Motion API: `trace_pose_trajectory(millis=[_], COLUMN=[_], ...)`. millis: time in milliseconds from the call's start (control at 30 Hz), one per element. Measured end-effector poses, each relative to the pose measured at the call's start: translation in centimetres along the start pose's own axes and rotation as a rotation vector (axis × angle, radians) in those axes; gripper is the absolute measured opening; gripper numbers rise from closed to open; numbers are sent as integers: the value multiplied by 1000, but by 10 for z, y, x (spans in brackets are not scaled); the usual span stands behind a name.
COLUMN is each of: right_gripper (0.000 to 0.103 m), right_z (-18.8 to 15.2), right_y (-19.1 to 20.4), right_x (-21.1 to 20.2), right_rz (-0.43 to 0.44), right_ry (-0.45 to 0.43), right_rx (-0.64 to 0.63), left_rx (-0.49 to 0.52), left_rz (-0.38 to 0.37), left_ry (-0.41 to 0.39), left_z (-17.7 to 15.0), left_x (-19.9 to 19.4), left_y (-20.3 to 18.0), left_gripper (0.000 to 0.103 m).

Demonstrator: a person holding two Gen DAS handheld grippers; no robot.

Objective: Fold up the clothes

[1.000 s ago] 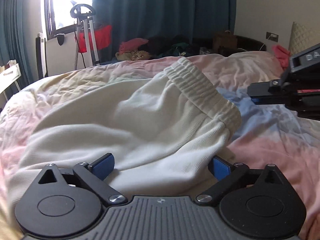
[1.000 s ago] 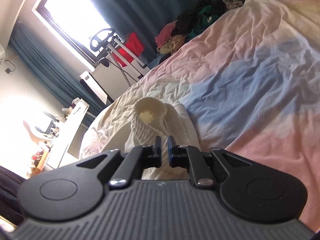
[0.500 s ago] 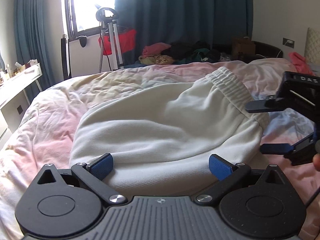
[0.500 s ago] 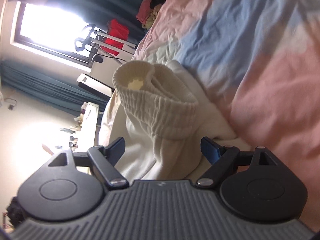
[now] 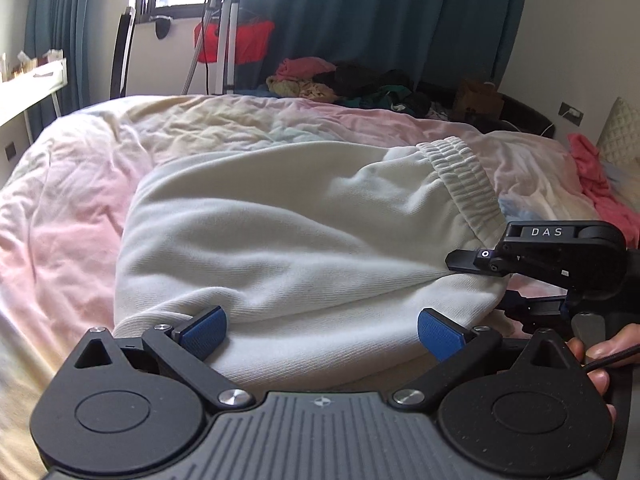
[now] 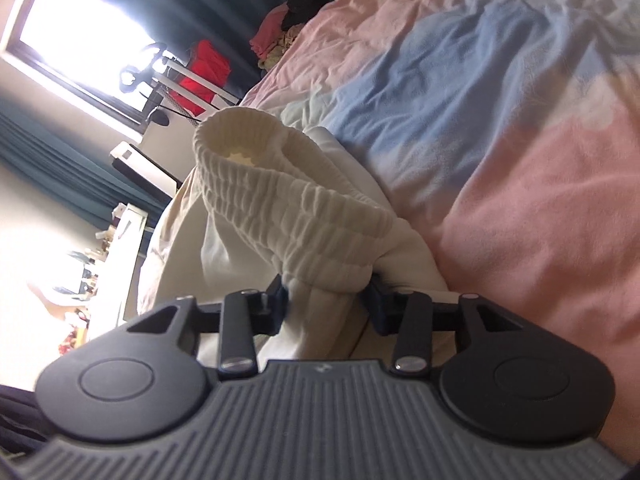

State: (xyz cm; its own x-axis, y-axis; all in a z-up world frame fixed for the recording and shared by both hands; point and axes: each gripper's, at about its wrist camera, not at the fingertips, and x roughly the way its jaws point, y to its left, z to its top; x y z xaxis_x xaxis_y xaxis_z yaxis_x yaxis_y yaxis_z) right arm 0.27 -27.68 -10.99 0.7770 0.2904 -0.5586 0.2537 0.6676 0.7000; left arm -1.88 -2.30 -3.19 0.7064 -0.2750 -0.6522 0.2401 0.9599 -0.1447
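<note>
Two grippers: my right gripper [image 6: 326, 306] fingers are closing around the pants [image 5: 280, 240] waistband [image 6: 304, 220]; my left gripper [image 5: 320, 334] fingers gape at six o'clock.

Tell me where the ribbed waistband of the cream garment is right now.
In the left wrist view the waistband lies at the right end of the cream garment on the bed; the right gripper is closing on its near end.

The near hem of the white sweatpants [image 5: 280, 240] is hidden behind the left gripper [image 5: 320, 330]. In the right wrist view, bunched waistband [image 6: 304, 208] covers the right gripper's [image 6: 328, 300] finger pads. The desk [image 6: 100, 264] clutter is blown out and unreadable.
</note>
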Motion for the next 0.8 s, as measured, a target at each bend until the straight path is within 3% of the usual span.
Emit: trace_pose_trajectory(millis=[167, 433, 500, 567, 600, 800], right_gripper=[41, 43, 50, 73, 79, 81], right_z=[-1, -2, 0, 4, 6, 25], right_y=[9, 7, 5, 2, 1, 6], right_x=[-9, -30, -37, -41, -42, -41], right_rz=[-24, -39, -42, -26, -15, 7], right_ry=[-22, -48, -79, -107, -116, -125], right_rx=[-63, -41, -30, -14, -3, -23], left_rx=[-30, -49, -56, -72, -87, -199], left_rz=[-19, -23, -27, -38, -50, -124], left_ry=[5, 8, 8, 5, 0, -54], left_z=[0, -2, -1, 0, 1, 8], left_x=[0, -3, -4, -5, -8, -32], left_y=[7, 10, 12, 15, 17, 42], left_gripper=[102, 102, 102, 102, 102, 102])
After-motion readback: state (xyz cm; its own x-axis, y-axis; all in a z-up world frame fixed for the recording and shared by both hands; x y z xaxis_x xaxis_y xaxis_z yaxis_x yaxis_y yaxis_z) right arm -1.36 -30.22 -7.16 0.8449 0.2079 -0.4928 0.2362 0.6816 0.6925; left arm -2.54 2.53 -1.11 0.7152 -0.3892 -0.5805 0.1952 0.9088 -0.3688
